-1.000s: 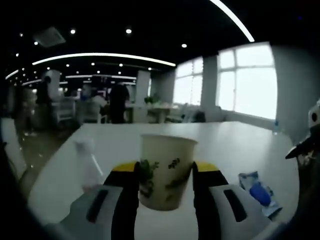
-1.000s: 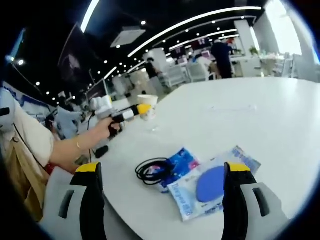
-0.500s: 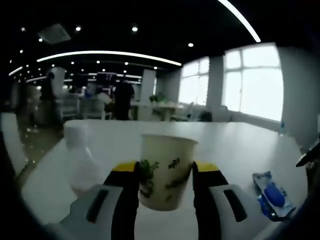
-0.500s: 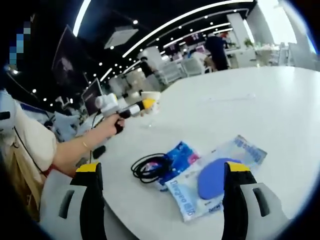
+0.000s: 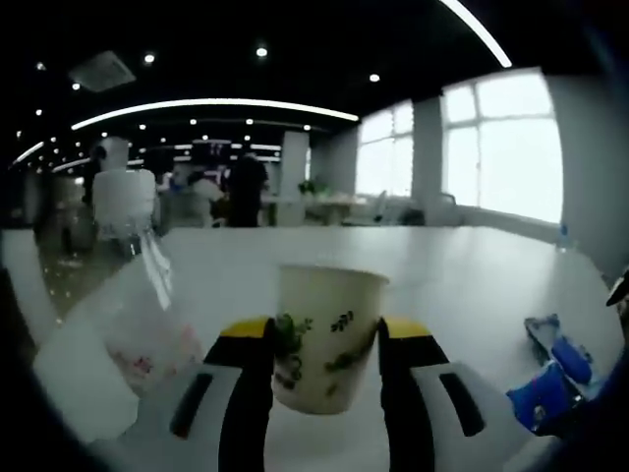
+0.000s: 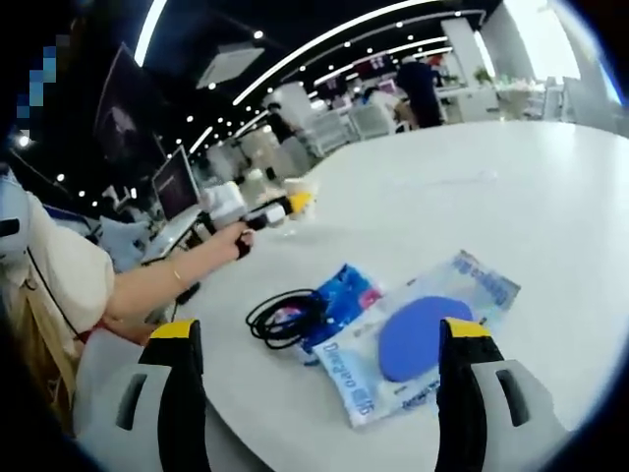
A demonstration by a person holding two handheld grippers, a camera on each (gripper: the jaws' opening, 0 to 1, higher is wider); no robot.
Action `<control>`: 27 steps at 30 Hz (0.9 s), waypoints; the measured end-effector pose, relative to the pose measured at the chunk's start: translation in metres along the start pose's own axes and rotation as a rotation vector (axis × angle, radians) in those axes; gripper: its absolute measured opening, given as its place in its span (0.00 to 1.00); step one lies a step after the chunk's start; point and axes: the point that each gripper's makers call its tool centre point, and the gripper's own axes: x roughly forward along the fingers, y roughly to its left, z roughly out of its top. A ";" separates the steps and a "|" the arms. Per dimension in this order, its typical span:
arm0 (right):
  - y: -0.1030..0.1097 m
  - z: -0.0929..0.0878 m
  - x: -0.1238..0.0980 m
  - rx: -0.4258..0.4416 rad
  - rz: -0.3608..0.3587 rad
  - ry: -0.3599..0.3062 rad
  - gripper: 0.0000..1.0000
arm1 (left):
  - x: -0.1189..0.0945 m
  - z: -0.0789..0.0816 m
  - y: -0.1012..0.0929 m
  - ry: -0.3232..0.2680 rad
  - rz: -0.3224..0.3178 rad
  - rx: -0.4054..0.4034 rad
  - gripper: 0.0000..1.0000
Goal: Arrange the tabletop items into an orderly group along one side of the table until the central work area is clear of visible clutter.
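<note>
A: Left gripper (image 5: 325,339): jaws clamped on the paper cup (image 5: 327,334), upright, printed leaf pattern facing the camera. Right gripper (image 6: 319,344): jaws wide apart, nothing between them.

B: What lies ahead of the left one?

A: A clear plastic bottle (image 5: 138,285), white cap up, long axis upright with a slight lean, just beside the left jaw on its outer side. That is the relation the set-down turns on, I judge: the cup goes next to the bottle, and the left gripper is far the nearer.

B: And the right?

A: Between and ahead of its jaws: a clear packet with a blue disc (image 6: 418,339), a smaller blue packet (image 6: 339,300) and a coiled black cable (image 6: 285,320), touching one another on the white table (image 6: 472,197).

B: Change from a second ago?

A: The bottle looms much larger in the left gripper view; the cup has been carried toward it. The grip is unchanged. Right gripper has barely shifted.
</note>
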 end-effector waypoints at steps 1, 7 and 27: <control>0.000 -0.001 0.001 0.000 0.000 0.006 0.98 | 0.001 -0.003 0.001 0.004 0.000 -0.009 0.39; 0.002 -0.001 0.001 0.009 0.015 0.003 0.98 | 0.006 -0.011 0.003 0.011 0.008 -0.033 0.39; 0.001 -0.006 0.003 -0.007 0.022 0.035 0.97 | -0.004 -0.032 0.005 0.018 0.025 -0.040 0.39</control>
